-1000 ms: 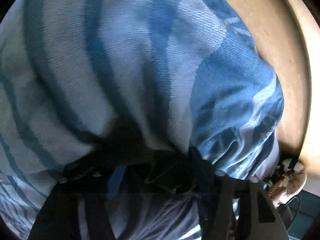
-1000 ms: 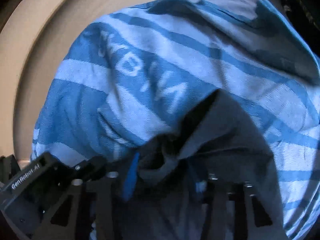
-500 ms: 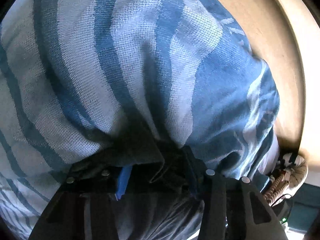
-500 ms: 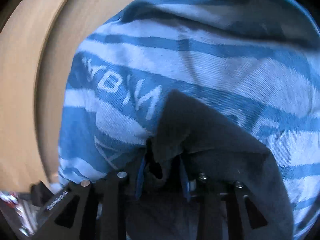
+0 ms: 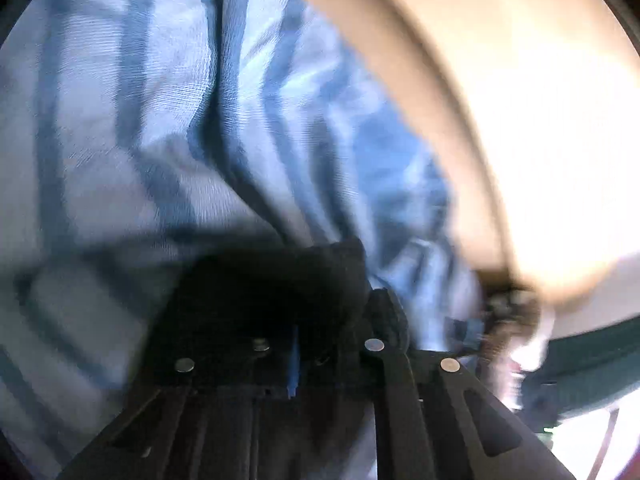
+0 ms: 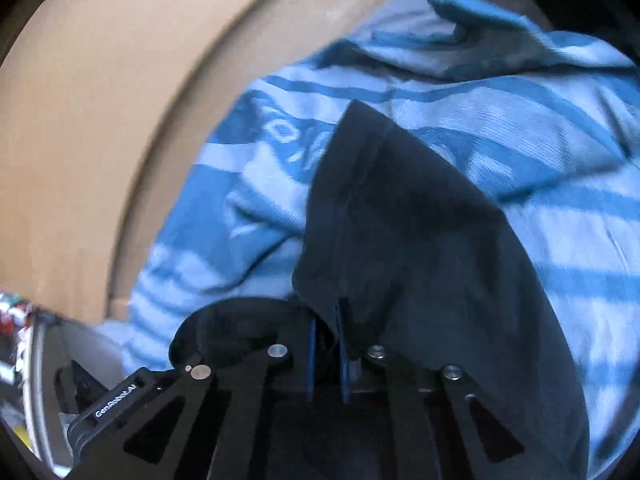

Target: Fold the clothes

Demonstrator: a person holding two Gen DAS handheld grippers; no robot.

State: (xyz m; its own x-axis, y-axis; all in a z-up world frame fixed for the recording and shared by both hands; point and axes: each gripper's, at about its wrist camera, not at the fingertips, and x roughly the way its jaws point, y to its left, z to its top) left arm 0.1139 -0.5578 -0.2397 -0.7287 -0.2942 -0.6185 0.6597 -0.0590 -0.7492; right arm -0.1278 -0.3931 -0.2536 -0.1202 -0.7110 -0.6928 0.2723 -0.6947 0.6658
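- One piece of clothing is seen: a striped garment (image 6: pixel 500 168) in light blue and darker blue, with a dark navy part (image 6: pixel 420 248) on it.
- Two grippers are seen, one in each view.
- The right gripper (image 6: pixel 328 360) is at 6 o'clock in the right wrist view. Its two blue pads (image 6: pixel 344 356) are pressed close together, and the edge of the dark navy part is pinched between them.
- The left gripper (image 5: pixel 296 360) is at 6 o'clock in the left wrist view. Dark cloth is bunched right at its tips, and one blue pad (image 5: pixel 293 372) can be made out. The picture is blurred, but the cloth seems to be pinched by the fingers.
- The striped garment (image 5: pixel 160 140) is spread from 9 o'clock to 12 o'clock in the left view.
- One tan table (image 6: pixel 100 120) is seen under the garment, at 10 o'clock in the right view and at 2 o'clock (image 5: pixel 540 100) in the left view.
- White letters (image 6: pixel 288 140) are woven into one dark blue band, but they cannot be read.
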